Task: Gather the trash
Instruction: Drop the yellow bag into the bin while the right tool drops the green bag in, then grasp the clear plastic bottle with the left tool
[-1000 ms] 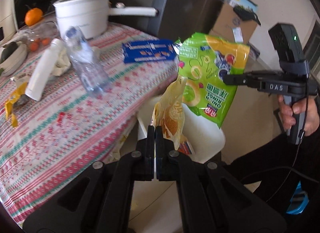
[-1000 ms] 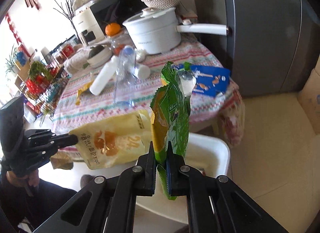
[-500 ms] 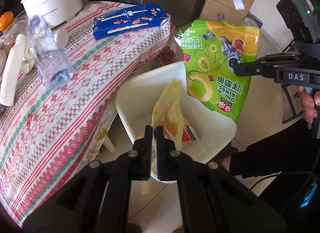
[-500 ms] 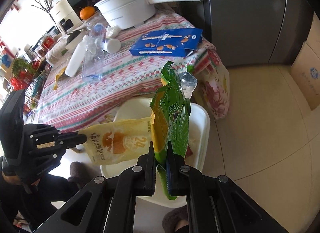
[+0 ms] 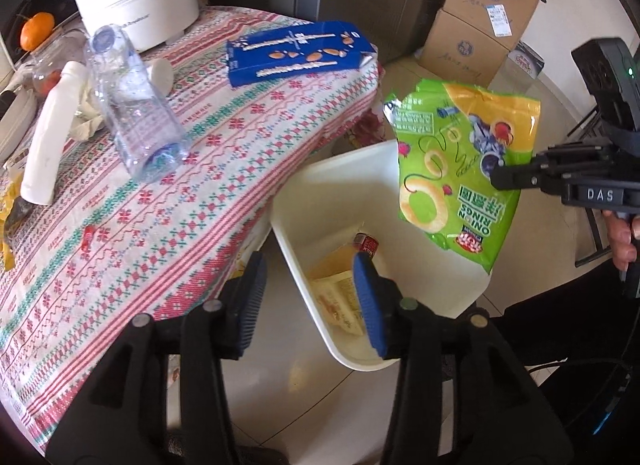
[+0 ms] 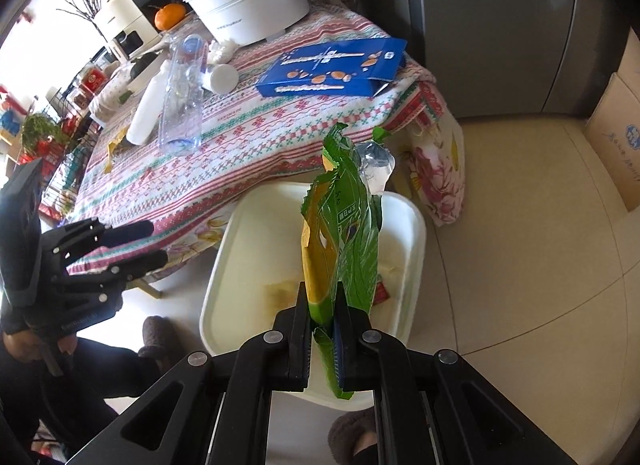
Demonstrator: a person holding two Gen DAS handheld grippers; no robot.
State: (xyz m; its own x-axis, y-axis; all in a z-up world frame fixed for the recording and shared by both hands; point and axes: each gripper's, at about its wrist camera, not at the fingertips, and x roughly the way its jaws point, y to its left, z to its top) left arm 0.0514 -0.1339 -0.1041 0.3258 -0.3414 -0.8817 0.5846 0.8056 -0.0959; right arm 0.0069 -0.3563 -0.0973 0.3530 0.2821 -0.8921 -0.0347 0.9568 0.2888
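The green snack bag [image 6: 344,225] hangs upright in my right gripper [image 6: 322,307], whose jaws are pressed tight on its lower edge, directly above the white bin [image 6: 416,233]. In the left view the same bag [image 5: 464,169] shows its printed face, held over the bin's far corner. My left gripper [image 5: 310,297] holds nothing; its jaws stand wide apart, with the blue pads [image 5: 370,305] showing, one of them over the bin's near rim.

The bin [image 5: 296,249] stands on pale floor tiles [image 6: 520,265], just beside the edge of the table [image 5: 224,169]. Inside it lies a yellow bag [image 5: 340,297], flat on the bottom, with a small red-and-white wrapper [image 5: 366,243] beyond it.

The table wears a red, green and white patterned cloth. Nearest the bin on it is a flat blue box [image 5: 296,51] at the corner. Farther from the bin lie a clear plastic bottle [image 5: 136,121] on its side, a white bottle [image 5: 52,137] also lying down, crumpled paper [image 5: 86,121] between them, and a white pot [image 5: 140,5] with a long handle at the back edge. An orange [image 5: 36,27] sits past the pot.

Beyond the bin's far side a flowered bag [image 6: 440,161] leans by the table corner, and cardboard boxes [image 5: 472,33] are stacked against the wall. A grey fridge [image 6: 500,25] stands behind the table.
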